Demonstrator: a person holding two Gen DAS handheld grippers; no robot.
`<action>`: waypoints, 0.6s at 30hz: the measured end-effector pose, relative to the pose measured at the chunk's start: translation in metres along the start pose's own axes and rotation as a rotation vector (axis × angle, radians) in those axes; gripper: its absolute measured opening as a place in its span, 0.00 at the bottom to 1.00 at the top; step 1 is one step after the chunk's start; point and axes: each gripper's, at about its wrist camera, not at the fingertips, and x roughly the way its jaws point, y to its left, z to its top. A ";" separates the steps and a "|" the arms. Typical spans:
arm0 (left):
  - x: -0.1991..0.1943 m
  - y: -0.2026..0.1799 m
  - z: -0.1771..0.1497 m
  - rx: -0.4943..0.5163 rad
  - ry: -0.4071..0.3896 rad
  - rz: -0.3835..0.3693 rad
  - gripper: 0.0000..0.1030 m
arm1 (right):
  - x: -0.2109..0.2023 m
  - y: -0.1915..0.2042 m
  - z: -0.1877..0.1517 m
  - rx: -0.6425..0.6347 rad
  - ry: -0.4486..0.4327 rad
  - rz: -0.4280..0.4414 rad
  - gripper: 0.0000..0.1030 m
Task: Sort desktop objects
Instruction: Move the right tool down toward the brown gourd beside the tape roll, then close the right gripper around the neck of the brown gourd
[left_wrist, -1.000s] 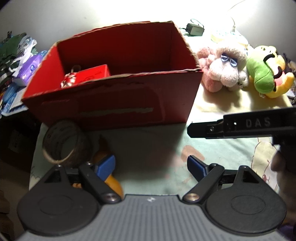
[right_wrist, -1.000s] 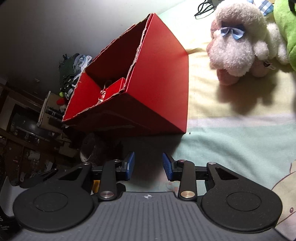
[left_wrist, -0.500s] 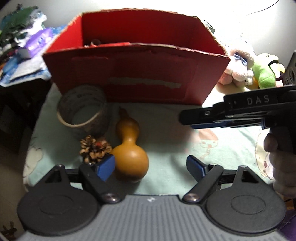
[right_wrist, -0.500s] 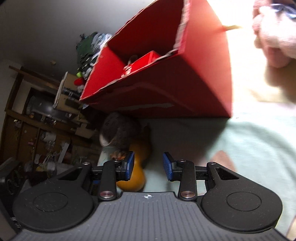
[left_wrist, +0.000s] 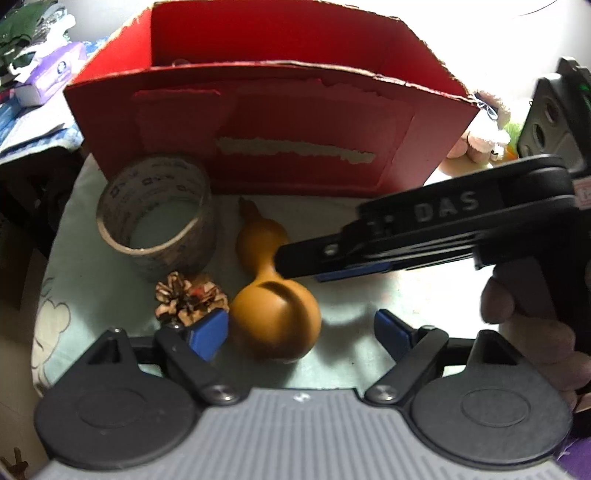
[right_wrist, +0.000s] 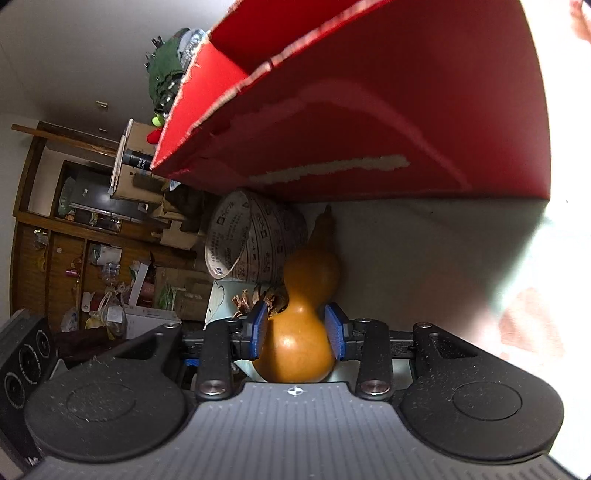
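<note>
The gourd (right_wrist: 295, 332) lies on the pale cloth (left_wrist: 351, 295), neck toward 12 o'clock at the red box (left_wrist: 258, 122); hard, light, glossy and likely slippery, best taken at its waist. The right gripper (right_wrist: 298, 330) now brackets it, jaws not yet closed, having slid in since 0.5 s ago; the left gripper (left_wrist: 301, 332) stays spread

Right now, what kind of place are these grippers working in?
Probably a lived-in room at home, not a lab: a cartoon-print cloth covers the table, plush toys sit behind the red cardboard box, and cluttered wooden shelving fills the background.
</note>
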 end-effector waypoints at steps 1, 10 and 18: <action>0.002 0.000 0.000 -0.003 0.003 -0.008 0.85 | 0.000 -0.001 0.000 0.004 0.005 -0.002 0.39; 0.020 -0.005 0.009 -0.020 0.012 -0.036 0.84 | -0.004 -0.022 0.002 0.087 0.016 0.004 0.35; 0.035 -0.021 0.016 0.000 0.025 -0.124 0.85 | -0.034 -0.044 0.001 0.137 0.008 0.030 0.26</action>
